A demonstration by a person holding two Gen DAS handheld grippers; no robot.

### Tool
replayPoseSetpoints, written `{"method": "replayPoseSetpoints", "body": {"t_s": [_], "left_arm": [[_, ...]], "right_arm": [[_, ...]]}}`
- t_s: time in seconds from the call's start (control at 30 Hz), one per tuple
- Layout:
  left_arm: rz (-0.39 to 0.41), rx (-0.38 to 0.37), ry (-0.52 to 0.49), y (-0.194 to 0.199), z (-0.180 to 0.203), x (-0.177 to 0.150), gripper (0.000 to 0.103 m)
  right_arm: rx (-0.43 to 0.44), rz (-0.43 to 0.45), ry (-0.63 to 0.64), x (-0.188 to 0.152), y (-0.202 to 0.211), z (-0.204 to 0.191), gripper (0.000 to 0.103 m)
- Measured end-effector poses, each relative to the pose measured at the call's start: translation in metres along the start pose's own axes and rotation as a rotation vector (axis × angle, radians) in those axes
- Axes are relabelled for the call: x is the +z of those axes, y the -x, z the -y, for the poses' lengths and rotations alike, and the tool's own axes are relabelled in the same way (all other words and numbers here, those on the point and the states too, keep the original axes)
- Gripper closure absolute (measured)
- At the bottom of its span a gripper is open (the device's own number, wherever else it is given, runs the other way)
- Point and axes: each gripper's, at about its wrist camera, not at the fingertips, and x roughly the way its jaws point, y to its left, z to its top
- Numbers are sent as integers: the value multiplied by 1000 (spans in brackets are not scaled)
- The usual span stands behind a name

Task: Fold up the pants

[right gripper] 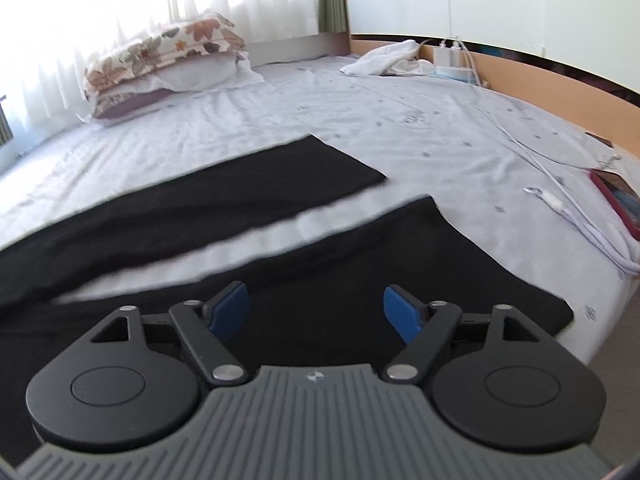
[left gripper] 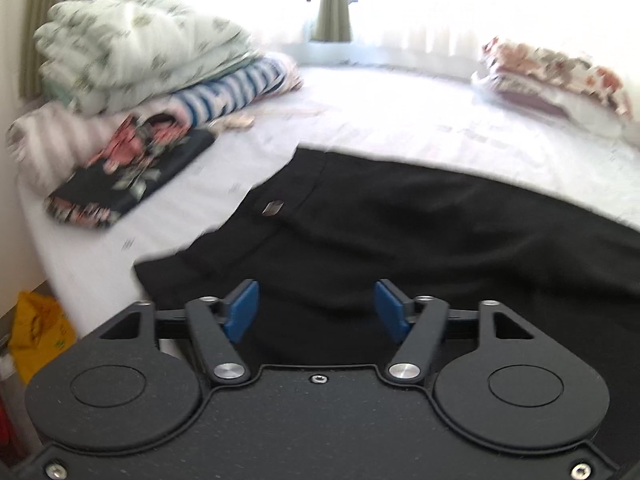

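Observation:
Black pants [left gripper: 400, 224] lie spread flat on the white bed sheet [left gripper: 400, 120]. The left wrist view shows the waist end, with a small metal tag near the band. My left gripper [left gripper: 316, 300] hovers over that end, its blue pads apart and nothing between them. The right wrist view shows the two legs [right gripper: 240, 188] side by side, a strip of sheet [right gripper: 400, 120] between them, the cuffs pointing to the right. My right gripper [right gripper: 316, 304] is over the near leg, open wide and empty.
A stack of folded quilts and blankets [left gripper: 132, 80] fills the bed's far left corner. A floral pillow [right gripper: 160, 56] lies by the curtained window. A phone [right gripper: 616, 196] and white cable [right gripper: 560, 204] rest near the right edge. A yellow bag [left gripper: 36, 332] sits on the floor.

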Motion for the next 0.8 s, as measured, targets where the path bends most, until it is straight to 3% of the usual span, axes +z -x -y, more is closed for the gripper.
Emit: {"method": "replayPoseSetpoints", "body": {"t_s": [0.07,0.2,0.3,0.37,0.57,0.8], "left_arm": [[5,-56,4,-1,3,20,26],[-26,-155,77,-14,3,64,19],[-52,-191,141,-35,1,98,10],[-80,-205,172,-54,1,118,10],[-203,-186,274,-129,-5,166,7],[-314,-98,336,-225,-10,184,7]], "right_arm": [[38,0,-14,18,0,-8,12],[73,-5,-14,51,-5,-25,0],[79,-21,-39,75,-15,-35,0],[88,-58,-77,92,-26,-39,0],[77,-159,-212,130,-71,-45,0],[52,-242,-356,158,-139,-51,0]]}}
